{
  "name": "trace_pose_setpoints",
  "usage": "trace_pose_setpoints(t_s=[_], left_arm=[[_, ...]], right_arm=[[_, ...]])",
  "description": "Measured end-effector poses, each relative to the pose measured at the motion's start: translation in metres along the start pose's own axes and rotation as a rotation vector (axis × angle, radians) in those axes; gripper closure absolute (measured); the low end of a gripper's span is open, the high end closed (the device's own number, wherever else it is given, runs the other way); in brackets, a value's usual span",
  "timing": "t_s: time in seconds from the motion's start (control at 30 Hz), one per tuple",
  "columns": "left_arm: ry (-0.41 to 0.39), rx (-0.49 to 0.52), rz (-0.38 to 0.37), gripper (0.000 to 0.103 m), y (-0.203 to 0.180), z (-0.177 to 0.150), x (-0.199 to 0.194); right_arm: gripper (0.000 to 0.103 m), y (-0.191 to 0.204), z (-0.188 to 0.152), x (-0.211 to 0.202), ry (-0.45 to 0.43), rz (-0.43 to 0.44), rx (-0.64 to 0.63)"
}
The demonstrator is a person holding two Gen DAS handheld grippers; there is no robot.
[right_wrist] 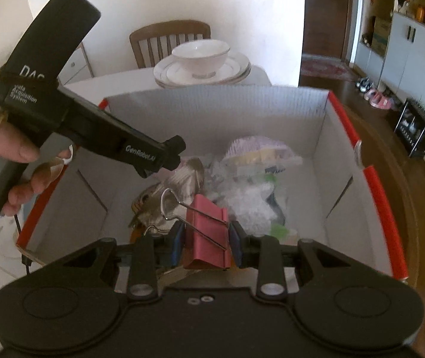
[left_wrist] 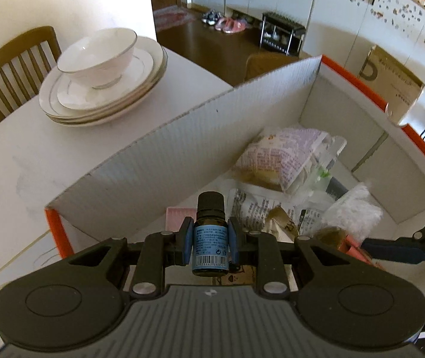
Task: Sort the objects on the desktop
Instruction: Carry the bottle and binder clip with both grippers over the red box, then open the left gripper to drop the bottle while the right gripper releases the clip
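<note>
left gripper point(left_wrist: 210, 240): fingers clamped on a small dark bottle point(left_wrist: 210, 235) with a blue label, cap pointing away from the camera; held above the near end of the box point(left_wrist: 182, 137).
right gripper point(right_wrist: 206, 243): fingers clamped on a pink binder clip point(right_wrist: 208, 232), wire handles sticking up and to the left; held over the near part of the same box.
step in hand: judged as dropping both items into the box; both sit over its opening, neither let go yet.
how to do it well: lower each item close to the pile before parting the fingers, so the bottle doesn't bounce or roll off the soft bags point(left_wrist: 281, 155). Aim the bottle at a gap on the box floor near the corner, not on the slippery plastic. The grippers are near each other in the right view, so releasing one at a time and backing off before the other goes in avoids a clash. Watch the clip's wire handles; they could snag on a finger.
box contents: printed plastic bags, crumpled clear wrap, brownish scraps; fairly full in the middle.
worktop point(left_wrist: 18, 161): white, bare around the box; stack of plates point(left_wrist: 102, 98) with a bowl point(left_wrist: 99, 56) on top at the far side.
room: wooden chair point(left_wrist: 15, 68) behind the worktop, dark wood floor, white cabinets, shoes by the far wall.
</note>
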State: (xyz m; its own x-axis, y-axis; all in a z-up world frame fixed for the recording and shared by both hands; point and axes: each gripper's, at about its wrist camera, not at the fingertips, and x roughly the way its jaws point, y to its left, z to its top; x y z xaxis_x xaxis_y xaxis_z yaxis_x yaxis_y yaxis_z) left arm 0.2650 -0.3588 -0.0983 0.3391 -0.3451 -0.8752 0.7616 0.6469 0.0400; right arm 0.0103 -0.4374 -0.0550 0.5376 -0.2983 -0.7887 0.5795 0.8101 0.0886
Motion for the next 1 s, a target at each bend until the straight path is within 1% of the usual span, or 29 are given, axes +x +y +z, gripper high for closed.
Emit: trace_pose_setpoints(t_s=[0.1, 0.27, 0.43, 0.5, 0.6, 0.73, 0.87, 1.0], left_arm=[[0.023, 0.011, -0.001, 0.08, -0.003, 0.0, 0.006], [0.063, 0.013, -0.014, 0.08, -0.004, 0.002, 0.014], [0.079, 0.011, -0.022, 0.08, -0.003, 0.003, 0.016], [0.078, 0.012, -0.025, 0.08, -0.002, 0.003, 0.014], [0.059, 0.01, -0.028, 0.08, -0.002, 0.001, 0.009], [0.03, 0.01, -0.027, 0.08, -0.002, -0.001, 0.0], [-0.012, 0.01, -0.026, 0.08, 0.0, -0.005, -0.013], [-0.059, -0.002, -0.015, 0.08, 0.0, -0.009, -0.029]], right_arm=[[0.072, -0.001, -0.002, 0.005, 0.022, -0.005, 0.008], [0.072, -0.004, -0.004, 0.007, 0.034, 0.002, 0.014], [0.071, -0.004, -0.004, 0.007, 0.035, 0.0, 0.014], [0.069, -0.004, -0.004, 0.006, 0.036, -0.002, 0.015], [0.067, -0.005, -0.004, 0.005, 0.036, 0.002, 0.019], [0.061, -0.004, -0.004, -0.001, 0.032, 0.016, 0.02], [0.06, -0.003, -0.003, -0.011, 0.019, 0.019, 0.011], [0.056, -0.003, -0.002, -0.02, 0.003, 0.026, 0.017]])
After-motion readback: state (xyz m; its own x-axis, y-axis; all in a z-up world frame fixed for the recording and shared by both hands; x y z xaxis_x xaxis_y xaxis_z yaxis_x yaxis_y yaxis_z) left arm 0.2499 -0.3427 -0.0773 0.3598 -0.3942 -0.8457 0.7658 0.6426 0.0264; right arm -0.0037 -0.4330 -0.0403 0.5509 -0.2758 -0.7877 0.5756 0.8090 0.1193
